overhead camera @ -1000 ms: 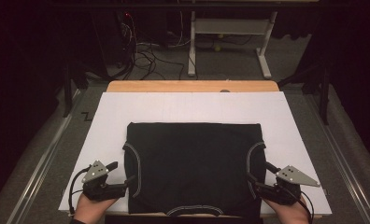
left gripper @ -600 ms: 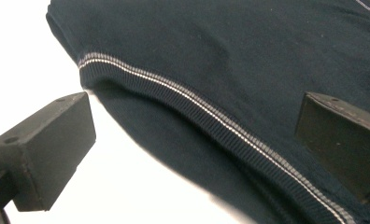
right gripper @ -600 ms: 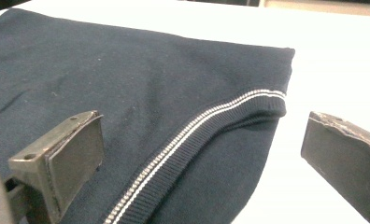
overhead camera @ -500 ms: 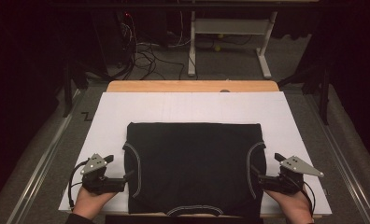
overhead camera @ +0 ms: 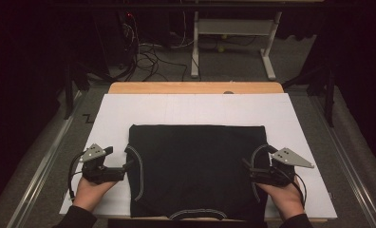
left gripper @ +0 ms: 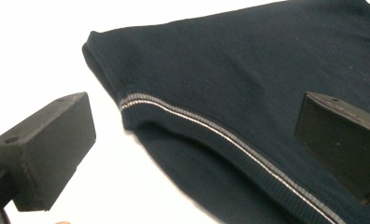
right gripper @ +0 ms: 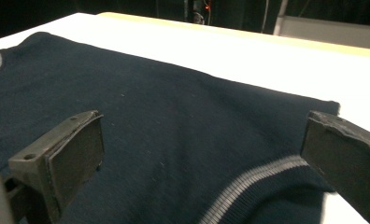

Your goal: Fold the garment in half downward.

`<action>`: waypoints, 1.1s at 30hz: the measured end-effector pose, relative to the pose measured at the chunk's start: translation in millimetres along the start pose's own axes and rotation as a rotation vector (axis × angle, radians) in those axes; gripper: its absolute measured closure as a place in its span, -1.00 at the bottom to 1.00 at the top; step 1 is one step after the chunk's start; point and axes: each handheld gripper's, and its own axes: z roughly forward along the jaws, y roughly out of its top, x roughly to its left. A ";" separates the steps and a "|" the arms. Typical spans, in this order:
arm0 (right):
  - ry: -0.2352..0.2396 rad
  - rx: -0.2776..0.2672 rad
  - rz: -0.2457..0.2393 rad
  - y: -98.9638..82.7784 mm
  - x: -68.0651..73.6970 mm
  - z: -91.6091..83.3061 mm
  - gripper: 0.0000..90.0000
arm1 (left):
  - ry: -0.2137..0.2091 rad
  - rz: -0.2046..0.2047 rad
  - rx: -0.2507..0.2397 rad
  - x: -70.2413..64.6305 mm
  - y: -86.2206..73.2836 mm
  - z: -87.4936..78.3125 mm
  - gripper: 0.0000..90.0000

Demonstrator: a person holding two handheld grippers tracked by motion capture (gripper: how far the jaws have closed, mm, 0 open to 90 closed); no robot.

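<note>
A dark shirt point(overhead camera: 195, 171) lies folded flat on the white sheet point(overhead camera: 195, 107) that covers the desk point(overhead camera: 195, 88), collar toward the person and both sleeves tucked in over the body. The left tool point(overhead camera: 128, 166) sits at the shirt's left edge and the right tool point(overhead camera: 247, 166) at its right edge, each held low and pointing inward at a sleeve fold.

Both tools stand with their jaws wide apart, having just been opening, and nothing is gripped. In the left gripper view the striped sleeve cuff point(left gripper: 183, 114) lies loose on the sheet between the black jaws, touching neither pad. In the right gripper view the cloth runs smooth under the gap, with its own striped hem point(right gripper: 258, 182) near the right-hand jaw — again untouched.

The placing makes sense for folding: the sleeves appear to have been laid in so the shirt forms a tidy rectangle, and the tools flank it evenly, as if the fold on each side is finished. My guess is that the next fold — likely bringing one end over the other — would start from the corners.
</note>
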 end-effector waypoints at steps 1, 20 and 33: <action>0.002 0.002 -0.008 1.6 2.7 2.1 -1.00 | 0.002 0.001 -0.002 1.2 0.9 0.1 -1.00; 0.099 -0.023 -0.084 19.5 61.2 16.7 -1.00 | -0.042 -0.012 -0.050 6.3 19.1 9.4 -1.00; 0.177 -0.007 -0.140 19.0 104.7 27.2 -1.00 | -0.064 0.008 -0.080 0.0 31.6 0.8 -1.00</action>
